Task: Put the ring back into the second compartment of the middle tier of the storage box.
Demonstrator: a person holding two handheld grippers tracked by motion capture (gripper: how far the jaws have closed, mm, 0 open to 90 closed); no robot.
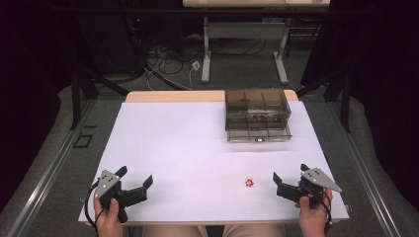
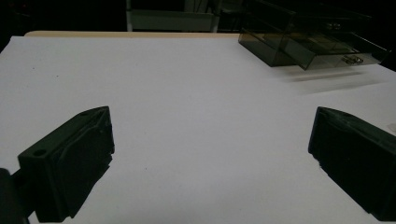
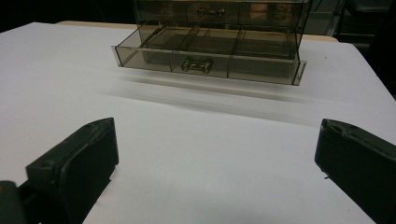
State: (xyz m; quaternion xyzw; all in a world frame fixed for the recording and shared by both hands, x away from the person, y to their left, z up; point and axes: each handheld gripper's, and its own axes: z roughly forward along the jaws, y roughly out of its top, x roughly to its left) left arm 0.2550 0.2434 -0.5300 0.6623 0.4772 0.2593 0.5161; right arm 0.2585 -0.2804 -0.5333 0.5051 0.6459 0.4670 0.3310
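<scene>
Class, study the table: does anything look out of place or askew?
The smoky drawer unit has its bottom drawer pulled out, and a small red-and-white object lies alone near the open right gripper. Nothing is spilled or damaged.

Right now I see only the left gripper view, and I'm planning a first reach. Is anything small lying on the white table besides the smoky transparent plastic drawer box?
Observer: Yes. In the high view a small red-and-white object lies near the front edge of the white table, just inward of the right claw.
Operator: Does that claw hold it?
Observer: No. The right claw is open with nothing between its jaws, and the object lies apart from it.
Operator: Is the pulled-out drawer one open tray?
Observer: No. The right gripper view shows dividers splitting the smoky bottom drawer into compartments.
</scene>
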